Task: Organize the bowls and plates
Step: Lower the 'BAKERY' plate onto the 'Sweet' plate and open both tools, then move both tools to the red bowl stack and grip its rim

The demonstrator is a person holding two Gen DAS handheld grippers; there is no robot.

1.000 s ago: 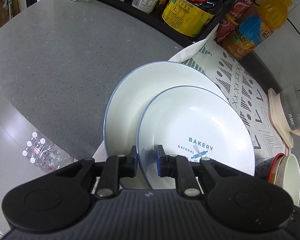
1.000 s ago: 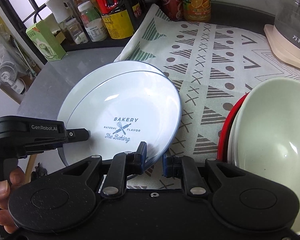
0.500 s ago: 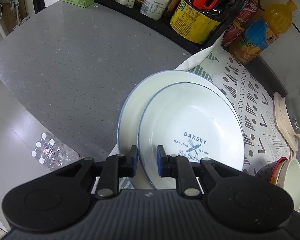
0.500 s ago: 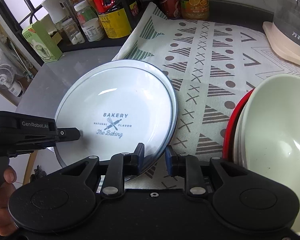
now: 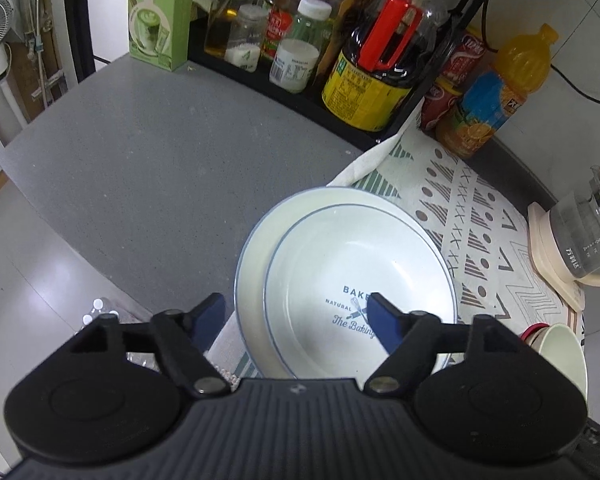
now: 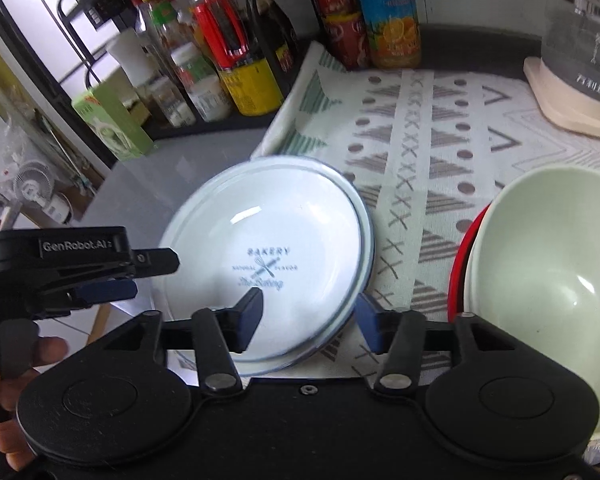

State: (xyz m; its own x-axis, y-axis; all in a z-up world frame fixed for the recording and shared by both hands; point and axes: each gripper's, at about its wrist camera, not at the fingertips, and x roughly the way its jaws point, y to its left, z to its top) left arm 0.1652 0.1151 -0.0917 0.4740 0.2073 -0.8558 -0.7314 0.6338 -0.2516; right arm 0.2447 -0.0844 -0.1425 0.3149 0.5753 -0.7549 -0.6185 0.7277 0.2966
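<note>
Counting stock, we logged two plates nested: the printed plate sat inside the larger plate on the patterned cloth over the tabletop, directly ahead of both claws. Our left claw and right claw were released, jaws spread, holding nothing. Bowls stood stacked just right of the right claw. We judged plates done; bowls perhaps still needed placing.

Both wrist views downward, sharing plates.

"BAKERY" on plate, "GenRobot.AI" gripper.
</note>
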